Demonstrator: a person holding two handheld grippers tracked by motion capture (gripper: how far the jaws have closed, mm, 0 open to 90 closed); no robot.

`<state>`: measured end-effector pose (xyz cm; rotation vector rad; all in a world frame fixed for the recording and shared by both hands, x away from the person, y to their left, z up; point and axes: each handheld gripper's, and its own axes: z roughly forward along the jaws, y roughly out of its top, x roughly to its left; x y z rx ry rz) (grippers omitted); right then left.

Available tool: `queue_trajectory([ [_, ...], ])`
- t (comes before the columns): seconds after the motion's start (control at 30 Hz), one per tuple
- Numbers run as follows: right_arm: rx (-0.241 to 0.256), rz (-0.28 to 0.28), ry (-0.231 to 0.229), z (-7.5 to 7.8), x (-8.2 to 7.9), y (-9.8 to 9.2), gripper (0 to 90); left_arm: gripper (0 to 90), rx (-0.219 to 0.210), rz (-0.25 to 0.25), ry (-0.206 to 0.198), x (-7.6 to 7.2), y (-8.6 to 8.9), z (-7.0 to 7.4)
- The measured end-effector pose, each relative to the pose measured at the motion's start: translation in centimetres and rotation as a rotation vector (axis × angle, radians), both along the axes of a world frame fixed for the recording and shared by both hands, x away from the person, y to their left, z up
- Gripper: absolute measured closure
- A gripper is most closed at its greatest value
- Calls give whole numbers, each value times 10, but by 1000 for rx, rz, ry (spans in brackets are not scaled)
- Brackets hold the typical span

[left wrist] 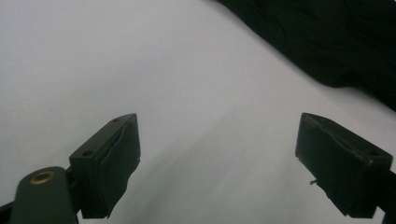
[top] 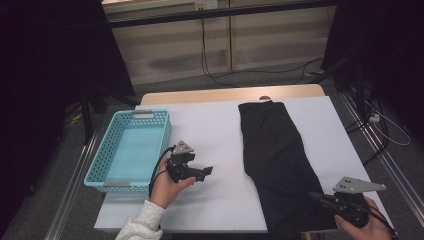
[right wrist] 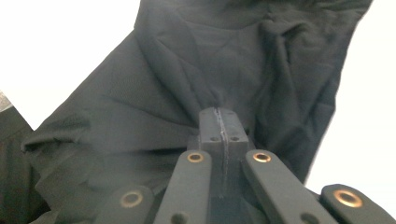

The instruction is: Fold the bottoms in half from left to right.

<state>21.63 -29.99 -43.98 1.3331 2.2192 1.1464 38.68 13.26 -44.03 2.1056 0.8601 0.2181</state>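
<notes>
At the left edge of the white table top [top: 210,125] sits a turquoise perforated basket [top: 107,172], its long side running away from the person. Just to its right, the left gripper [top: 207,171] is held above bare table by a hand in a pale sleeve [top: 142,225], pointing toward the right; its jaws stand wide apart with nothing between them, and in the left gripper view the white surface shows between them, with an edge of the black garment [left wrist: 336,37] at the upper right. The black garment [top: 275,160] lies as a long folded strip from the far edge to the near right corner. There the right gripper [top: 315,196] has its jaws pressed together on a pinch of the fabric near the near end.
</notes>
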Motion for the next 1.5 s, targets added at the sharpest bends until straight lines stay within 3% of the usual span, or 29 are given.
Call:
queue_trajectory([
  [0.2,-9,-38,25,-5,-3,-14,900,140,2,-1,0,0,-1,0],
  [0.4,-37,-59,27,-6,3,-7,826,140,8,-4,6,-1,-2,-1],
  [0.57,-29,-77,14,-2,10,-8,824,139,15,2,5,0,0,-2],
  [0.77,-30,-77,-23,3,30,8,698,140,16,3,0,-1,-1,-2],
  [1.0,-20,-126,-35,7,57,25,513,139,16,11,4,-1,4,-3],
  [1.3,-14,-132,-36,4,90,53,324,139,11,6,-4,-3,7,0],
  [1.4,0,-157,-36,4,102,58,222,138,10,7,0,-3,8,0],
  [1.5,-9,-174,-32,5,112,61,186,138,9,7,0,-3,7,-1],
])
